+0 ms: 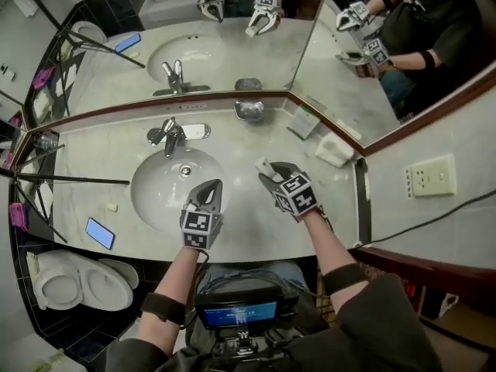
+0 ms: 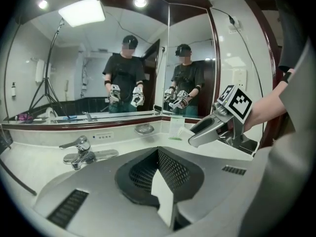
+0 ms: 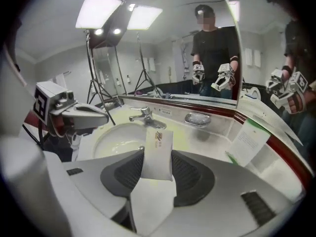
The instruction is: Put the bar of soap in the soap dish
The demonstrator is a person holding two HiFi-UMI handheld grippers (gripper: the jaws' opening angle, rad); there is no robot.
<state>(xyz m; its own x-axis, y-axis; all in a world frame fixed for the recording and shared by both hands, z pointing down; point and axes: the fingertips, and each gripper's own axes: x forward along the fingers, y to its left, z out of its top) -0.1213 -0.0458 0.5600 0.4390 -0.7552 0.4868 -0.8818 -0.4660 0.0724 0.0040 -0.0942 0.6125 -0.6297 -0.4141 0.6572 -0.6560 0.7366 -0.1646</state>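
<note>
A bar of soap [image 3: 157, 152] in a white printed wrapper stands upright between the jaws of my right gripper [image 1: 269, 173], which is shut on it above the counter to the right of the basin. In the head view the soap [image 1: 263, 164] shows as a white end at the jaw tips. The metal soap dish [image 1: 249, 111] sits at the back of the counter below the mirror, beyond the gripper; it is also the soap dish [image 3: 197, 118] right of the faucet. My left gripper [image 1: 209, 192] hovers over the basin's front rim, shut and empty.
A chrome faucet [image 1: 169, 136] stands behind the basin [image 1: 155, 184]. A folded card [image 1: 304, 122] and a white box [image 1: 335, 149] sit at the back right. A phone [image 1: 99, 233] lies on the counter's left front. Tripod legs [image 1: 70, 180] cross the left side.
</note>
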